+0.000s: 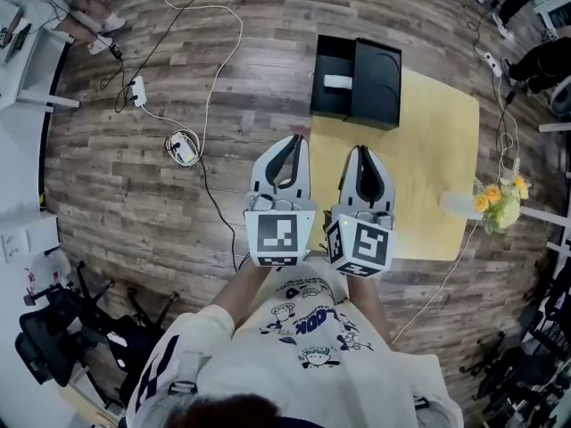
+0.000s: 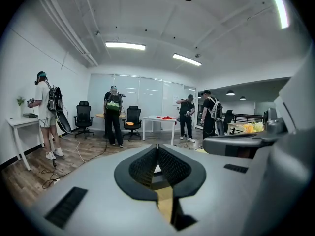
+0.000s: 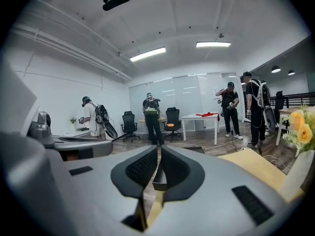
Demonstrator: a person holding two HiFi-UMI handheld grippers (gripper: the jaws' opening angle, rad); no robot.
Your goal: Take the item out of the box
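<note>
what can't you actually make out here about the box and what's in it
- Head view: the small white item in the open black box is too small to identify.
- Head view: the box's right-hand half is uniformly dark, so nothing inside it shows.
- Gripper views: the shut jaws of the left hand-held gripper and the right hand-held gripper block almost all of the box.

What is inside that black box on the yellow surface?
In the open left half of the black box lies a small white item. A black cover hides the right half, so nothing under it can be seen.
</note>
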